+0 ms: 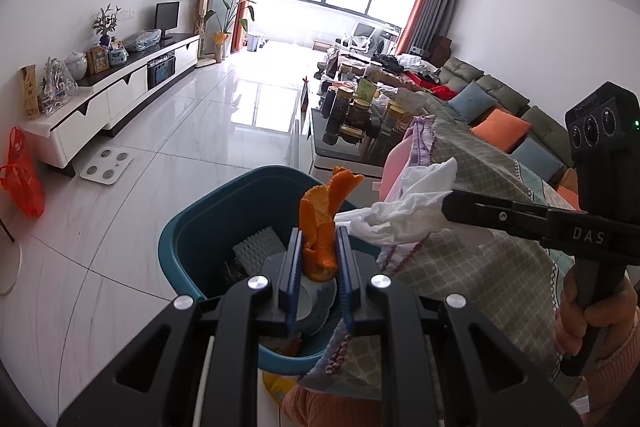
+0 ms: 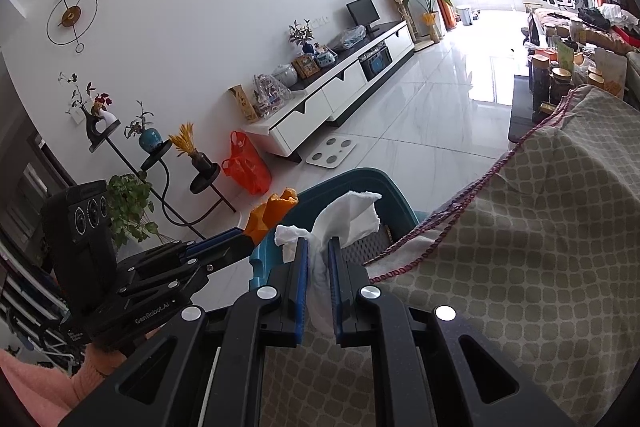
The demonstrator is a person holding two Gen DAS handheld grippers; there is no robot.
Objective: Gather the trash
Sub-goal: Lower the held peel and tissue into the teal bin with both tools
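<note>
A bright living room with a glossy white tile floor (image 1: 168, 131) lies around us, and over the teal bin (image 1: 188, 227) our two pieces of trash hang side by side. Our left gripper (image 1: 318, 247) is clamped on a curled orange peel (image 1: 320, 219), vivid outside and pale within, while our right gripper (image 2: 318, 259) pinches a crumpled white tissue (image 2: 352, 215) just beside it. Further out, a checked cloth (image 2: 520, 247) covers the seat at near right, a white TV cabinet (image 1: 120, 95) runs along the far left wall, and a cluttered coffee table (image 1: 340, 151) stands beyond the bin.

Both wrist views look down, close, sharing the teal bin (image 1: 188, 227).
</note>
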